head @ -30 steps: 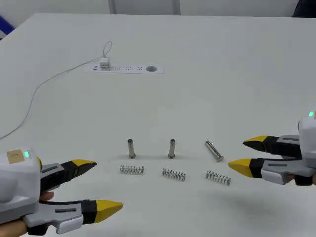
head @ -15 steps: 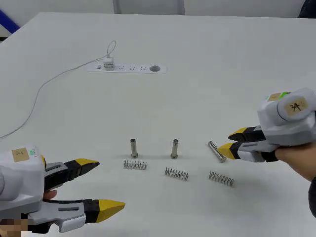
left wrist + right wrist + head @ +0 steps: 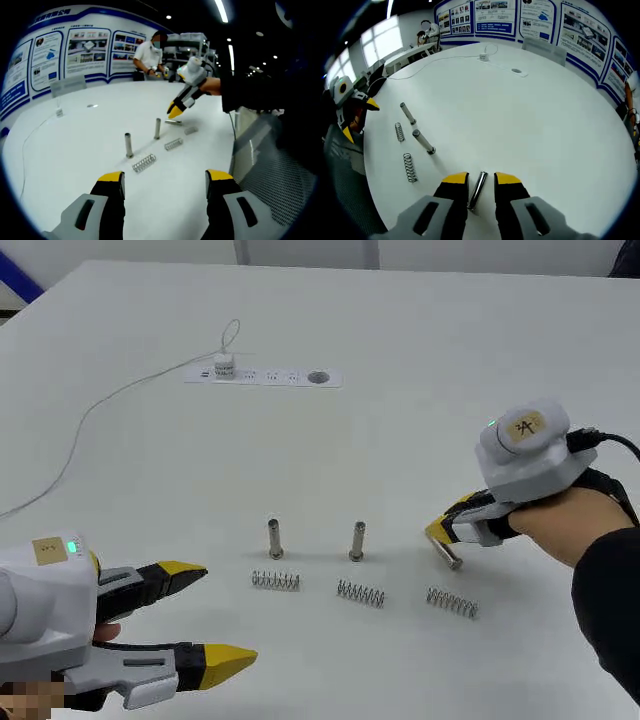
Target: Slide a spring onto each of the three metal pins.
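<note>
Closing on the lying pin (image 3: 446, 551), right side of the tabletop (image 3: 420, 440).
My left gripper (image 3: 230, 611) hangs spread; my right gripper (image 3: 481, 177) straddles the lying pin, contact I cannot tell. Two upright pins (image 3: 275, 538) stand with three springs (image 3: 361, 593) lying beside them. Pin looks stiff, slick, prone to roll: take mid-shaft. Springs light, squashy: pinch gently by one end.

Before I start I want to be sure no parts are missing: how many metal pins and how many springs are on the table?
Metal pins: 3
Springs: 3
Total: 6
</note>
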### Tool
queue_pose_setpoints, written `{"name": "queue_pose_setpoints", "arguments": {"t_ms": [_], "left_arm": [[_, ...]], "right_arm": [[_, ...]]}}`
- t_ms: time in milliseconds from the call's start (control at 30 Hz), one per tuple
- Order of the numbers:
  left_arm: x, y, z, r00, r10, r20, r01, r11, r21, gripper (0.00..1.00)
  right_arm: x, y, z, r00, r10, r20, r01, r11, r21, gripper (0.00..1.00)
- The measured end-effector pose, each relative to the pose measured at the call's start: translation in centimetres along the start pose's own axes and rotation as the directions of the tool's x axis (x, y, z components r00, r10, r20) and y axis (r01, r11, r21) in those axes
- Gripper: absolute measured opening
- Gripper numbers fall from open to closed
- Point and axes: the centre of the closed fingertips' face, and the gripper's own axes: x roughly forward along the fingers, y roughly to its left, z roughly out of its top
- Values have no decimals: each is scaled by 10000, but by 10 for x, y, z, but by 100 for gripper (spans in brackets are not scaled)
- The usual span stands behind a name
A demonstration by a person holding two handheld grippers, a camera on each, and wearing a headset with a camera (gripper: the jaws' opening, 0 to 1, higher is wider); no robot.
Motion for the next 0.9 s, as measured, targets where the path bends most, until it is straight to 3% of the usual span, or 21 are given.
{"name": "queue_pose_setpoints", "arguments": {"t_ms": [200,533,900], "left_arm": [[0,0,-1,10000,-25,-7,25,10000,-18,66],[1,0,-2,10000,-79,-20,79,9999,-76,65],[1,-1,-3,9999,-89,-100,88,9999,-73,64]], "right_arm": [[12,0,-5,9992,21,-395,-3,9989,477,17],[17,-2,-12,9961,-115,-878,206,9944,1033,13],[18,-4,-14,9917,-424,-1216,519,9958,759,11]]}}
